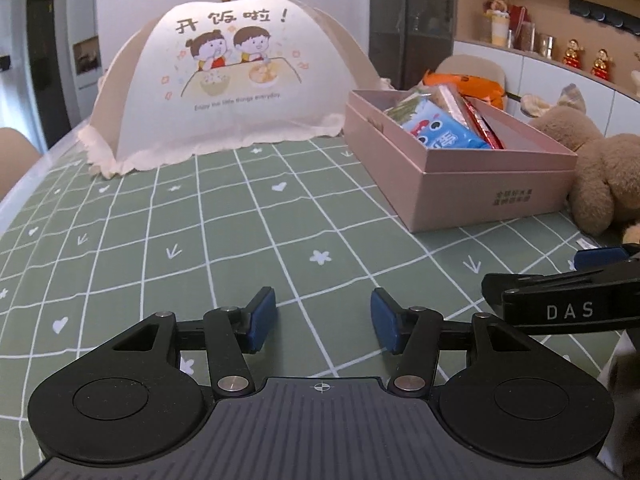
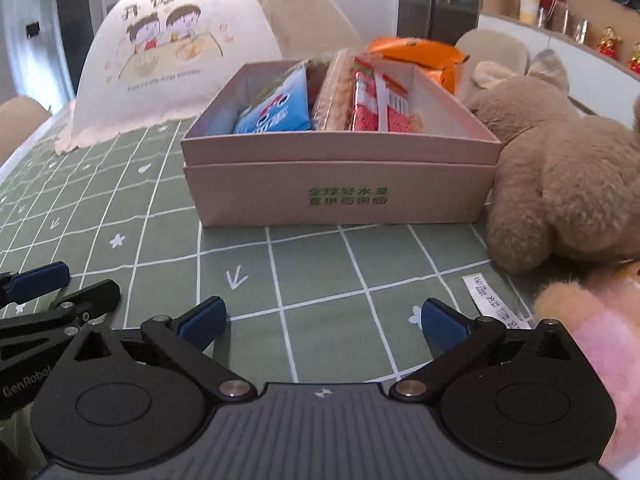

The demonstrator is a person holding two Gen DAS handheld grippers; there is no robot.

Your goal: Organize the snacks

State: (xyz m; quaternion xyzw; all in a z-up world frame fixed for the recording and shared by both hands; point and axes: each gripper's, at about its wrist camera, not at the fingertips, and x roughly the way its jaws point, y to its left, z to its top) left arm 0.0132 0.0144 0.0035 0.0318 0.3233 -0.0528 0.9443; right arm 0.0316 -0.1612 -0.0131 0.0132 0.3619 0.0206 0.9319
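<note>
Both claws empty, jaws apart: left claw [image 1: 323, 318], right claw [image 2: 323, 322] wider, low over worktop [image 1: 240, 220]. Snacks [image 2: 320, 100] sit in box [image 2: 340, 196]; orange bag [image 2: 416, 58] behind it. Judged: between picks. Next: reach that bag.

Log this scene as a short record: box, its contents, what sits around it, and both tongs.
box: pink cardboard box, open, on green grid tablecloth
contents: blue snack packet, red snack packet, standing upright
behind box: orange snack bag
right of box: brown plush toy, touching the box
left of box: mesh food cover
left tongs: open, empty
right tongs: open wide, empty
</note>
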